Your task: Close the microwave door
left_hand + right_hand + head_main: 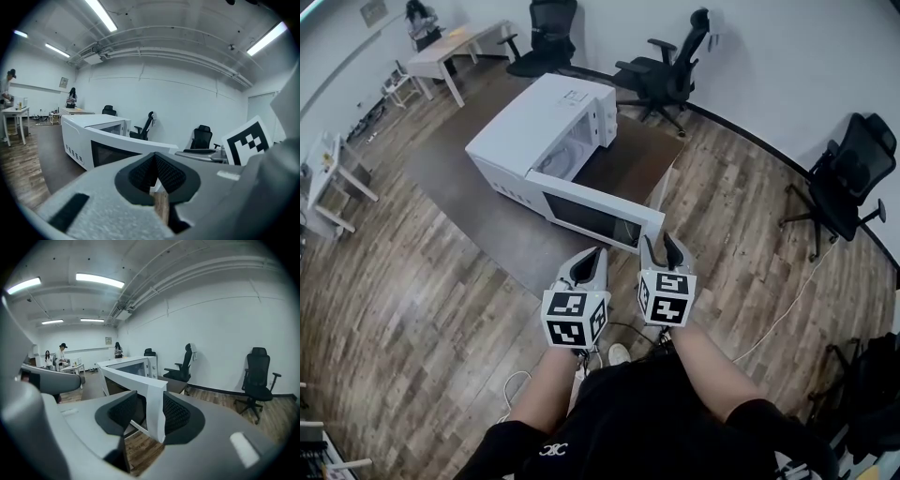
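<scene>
A white microwave (539, 127) sits on a low brown table (630, 167). Its door (591, 217) stands swung out toward me, window dark. My right gripper (666, 246) is at the door's free end with its jaws open. In the right gripper view the door's white edge (154, 399) stands between the two pads (176, 413), with a gap on the left side. My left gripper (598, 255) hangs just left of it, in front of the door, jaws shut on nothing. The left gripper view shows the door (122, 150) ahead, beyond the closed pads (166, 173).
Black office chairs (670, 70) stand behind the table, one more (848, 183) at the right wall. White desks (441, 52) and a person (420, 21) are at the far left. A white cable (787, 309) runs over the wooden floor on the right.
</scene>
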Motion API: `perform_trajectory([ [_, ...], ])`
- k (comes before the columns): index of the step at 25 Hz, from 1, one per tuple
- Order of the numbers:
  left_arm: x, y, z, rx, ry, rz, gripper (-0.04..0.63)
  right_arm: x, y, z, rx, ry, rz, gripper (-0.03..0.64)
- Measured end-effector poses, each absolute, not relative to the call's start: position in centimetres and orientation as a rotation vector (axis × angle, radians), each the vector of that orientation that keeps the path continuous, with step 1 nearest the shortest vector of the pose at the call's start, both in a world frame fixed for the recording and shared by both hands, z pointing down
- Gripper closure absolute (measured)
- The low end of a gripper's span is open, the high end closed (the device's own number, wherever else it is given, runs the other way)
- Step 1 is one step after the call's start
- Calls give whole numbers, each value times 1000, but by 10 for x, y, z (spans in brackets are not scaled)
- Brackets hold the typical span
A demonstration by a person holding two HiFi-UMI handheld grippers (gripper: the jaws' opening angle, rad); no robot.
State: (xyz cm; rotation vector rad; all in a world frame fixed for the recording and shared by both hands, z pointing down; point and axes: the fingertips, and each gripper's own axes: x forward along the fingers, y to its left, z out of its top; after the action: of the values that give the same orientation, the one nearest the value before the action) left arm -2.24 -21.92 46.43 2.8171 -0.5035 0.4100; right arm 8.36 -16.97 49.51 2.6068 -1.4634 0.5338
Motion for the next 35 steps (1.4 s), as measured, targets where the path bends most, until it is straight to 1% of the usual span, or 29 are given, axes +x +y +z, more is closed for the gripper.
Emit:
perform_trajectory([
  [4,-25,-227,467,2810,-496,411,586,89,-179,502,2614,-1422,557,439],
  [8,-27,-233,470,2805,-509,407,586,97,-184,508,2634,-1352,559,413],
  [12,-28,-235,473,2803,-513,425,586,101,-189,515,2613,-1332,589,410],
  [17,-22,-238,476,2806,-516,446,586,107,-194,521,2583,-1306,596,420],
  [24,-11,-243,475,2814,-522,451,586,113,-197,526,2547,-1303,589,459],
  [35,9,-260,476,2789,-574,459,586,146,-211,524,2536,-1338,607,465],
])
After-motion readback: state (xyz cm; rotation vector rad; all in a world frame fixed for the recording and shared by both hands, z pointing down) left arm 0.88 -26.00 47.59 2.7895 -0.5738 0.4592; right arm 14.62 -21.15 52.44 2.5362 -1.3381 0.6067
